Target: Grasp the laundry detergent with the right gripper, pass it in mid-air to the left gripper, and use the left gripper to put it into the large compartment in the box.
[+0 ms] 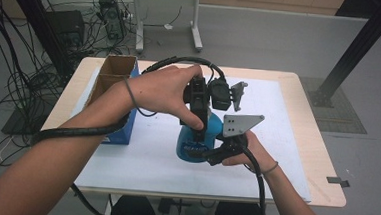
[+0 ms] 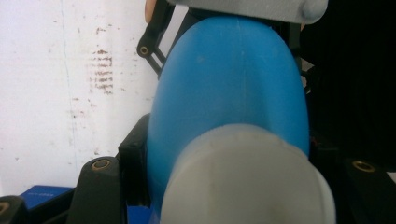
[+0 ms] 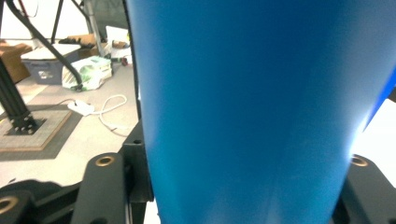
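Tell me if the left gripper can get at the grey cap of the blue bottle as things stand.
Probably yes. The left gripper comes down from above over the blue bottle, and the grey cap already sits between its fingers. The right gripper clamps the body lower down, leaving the top free.

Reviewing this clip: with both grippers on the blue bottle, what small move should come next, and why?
Probably a twist of the left gripper to loosen the grey cap. It comes down on the top of the blue bottle, the cap between its jaws, while the right gripper clamps the body from the side, bracing it upright on the white sheet.
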Action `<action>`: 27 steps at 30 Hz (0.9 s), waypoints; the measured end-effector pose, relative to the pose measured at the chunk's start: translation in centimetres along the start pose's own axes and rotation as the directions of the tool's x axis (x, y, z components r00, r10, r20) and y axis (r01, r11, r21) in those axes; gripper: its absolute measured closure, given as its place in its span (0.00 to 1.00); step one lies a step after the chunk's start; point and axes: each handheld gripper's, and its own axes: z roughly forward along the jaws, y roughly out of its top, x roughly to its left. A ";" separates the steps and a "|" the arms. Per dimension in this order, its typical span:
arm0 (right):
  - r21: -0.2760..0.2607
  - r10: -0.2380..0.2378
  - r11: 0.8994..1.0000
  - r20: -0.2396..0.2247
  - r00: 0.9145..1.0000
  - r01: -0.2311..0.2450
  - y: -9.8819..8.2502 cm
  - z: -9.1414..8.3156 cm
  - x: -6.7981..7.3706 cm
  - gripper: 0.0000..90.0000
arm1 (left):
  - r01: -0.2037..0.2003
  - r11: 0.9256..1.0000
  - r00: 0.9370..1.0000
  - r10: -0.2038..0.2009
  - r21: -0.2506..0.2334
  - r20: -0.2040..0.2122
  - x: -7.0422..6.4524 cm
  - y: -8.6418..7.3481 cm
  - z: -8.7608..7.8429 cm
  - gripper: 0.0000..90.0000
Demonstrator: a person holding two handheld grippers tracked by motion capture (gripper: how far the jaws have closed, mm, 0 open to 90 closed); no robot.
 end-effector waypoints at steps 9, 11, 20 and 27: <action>0.015 0.028 0.999 0.032 0.999 -0.028 -0.2 -0.1 0.3 0.25 | 0.006 1.000 1.000 -0.006 0.003 0.001 0.0 0.0 0.1 0.42; 0.016 0.037 0.999 0.041 0.998 -0.037 -0.3 -0.1 0.4 0.19 | 0.009 1.000 1.000 -0.009 0.006 0.001 0.0 0.1 0.3 0.42; -0.011 0.052 0.999 0.088 0.995 -0.051 -0.6 -0.6 1.0 0.08 | 0.017 1.000 1.000 -0.017 0.007 0.000 0.2 0.0 0.3 0.42; -0.010 0.059 0.998 0.099 0.993 -0.059 -0.8 -1.2 1.1 0.06 | 0.020 1.000 1.000 -0.020 0.000 -0.002 0.3 -0.2 0.4 0.42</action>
